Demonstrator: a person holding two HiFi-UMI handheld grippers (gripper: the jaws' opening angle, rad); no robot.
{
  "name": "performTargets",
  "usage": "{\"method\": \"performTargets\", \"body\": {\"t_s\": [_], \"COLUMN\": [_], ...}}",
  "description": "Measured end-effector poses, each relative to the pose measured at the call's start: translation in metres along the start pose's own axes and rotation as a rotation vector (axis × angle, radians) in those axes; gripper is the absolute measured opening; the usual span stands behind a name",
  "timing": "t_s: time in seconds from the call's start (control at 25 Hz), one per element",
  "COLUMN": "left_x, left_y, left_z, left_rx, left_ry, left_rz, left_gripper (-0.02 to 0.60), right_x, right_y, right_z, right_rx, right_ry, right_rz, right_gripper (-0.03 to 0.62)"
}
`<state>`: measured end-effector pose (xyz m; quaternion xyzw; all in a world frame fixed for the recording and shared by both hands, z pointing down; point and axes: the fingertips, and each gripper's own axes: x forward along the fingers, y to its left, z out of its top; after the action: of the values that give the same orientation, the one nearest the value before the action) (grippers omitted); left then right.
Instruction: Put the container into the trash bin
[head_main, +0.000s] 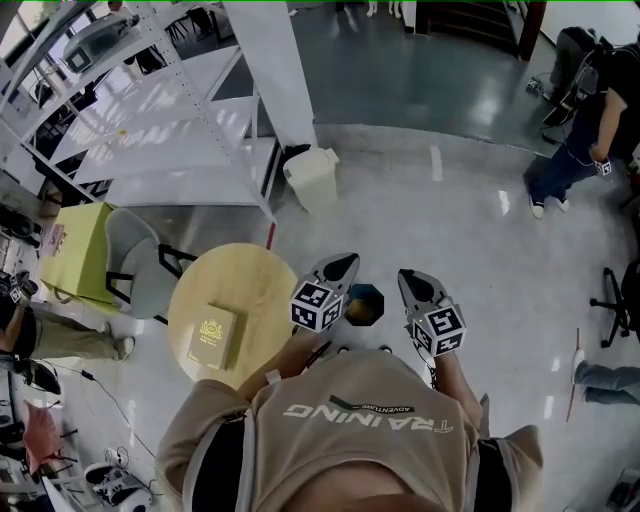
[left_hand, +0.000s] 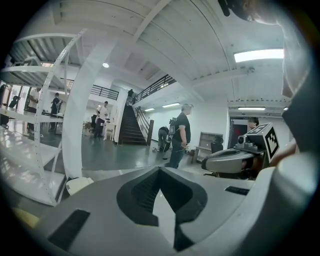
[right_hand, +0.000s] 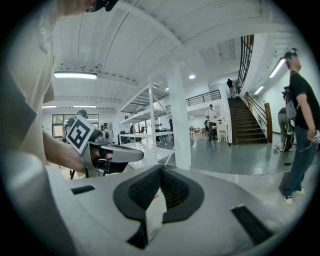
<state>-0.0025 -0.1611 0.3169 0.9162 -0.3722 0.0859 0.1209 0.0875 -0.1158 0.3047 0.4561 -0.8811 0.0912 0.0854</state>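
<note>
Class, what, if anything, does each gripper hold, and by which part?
Nothing is held: the left gripper and the right gripper each have their jaws shut together, with no object between them.

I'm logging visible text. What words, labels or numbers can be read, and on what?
"TRAINING": back of the person's shirt, upside down in the head view.
Small print beside it: too small to read.
Yellow box on the round table: gold emblem, print unreadable.

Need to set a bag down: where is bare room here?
The round table is bare beyond the yellow box. Wide bare floor lies right of the white bin. Crowded: the left, around the grey chair and green table.
</note>
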Motion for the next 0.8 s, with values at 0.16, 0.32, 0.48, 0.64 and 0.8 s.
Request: {"method": "performTargets", "body": {"t_s": [0.16, 0.32, 0.48, 0.64, 0.8], "left_x": [0.002, 0.001, -0.002, -0.004, -0.004], "left_y": [-0.002, -0.001, 0.003, 0.004, 0.001], "left_z": [0.008, 0.009, 0.006, 0.006, 0.006], "left_rx": [0.009, 0.012, 0.002, -0.013, -0.022], "left_ry": [-0.008, -0.01, -0.016, -0.014, -0.014], "left_rz": [-0.009, -0.007, 0.005, 0.02, 0.016], "left_gripper": [0.012, 0.012, 0.012, 0.012, 0.012], "right_x": [-0.001, -0.001, -0.003, -0.007, -0.009], "right_y": [0.0, 0.0, -0.003, -0.008, -0.007], "right_z": [0.004, 0.007, 0.007, 0.012, 0.01], "right_rx": [-0.008, -0.014, -0.024, -0.022, -0.019], "right_ry": [-0.002, -0.006, -0.008, -0.019, -0.006], "right_rz": [0.002, 0.003, -0.016, -0.029, -0.027], "right_gripper": [0.003, 0.003, 0.003, 0.003, 0.003]}}
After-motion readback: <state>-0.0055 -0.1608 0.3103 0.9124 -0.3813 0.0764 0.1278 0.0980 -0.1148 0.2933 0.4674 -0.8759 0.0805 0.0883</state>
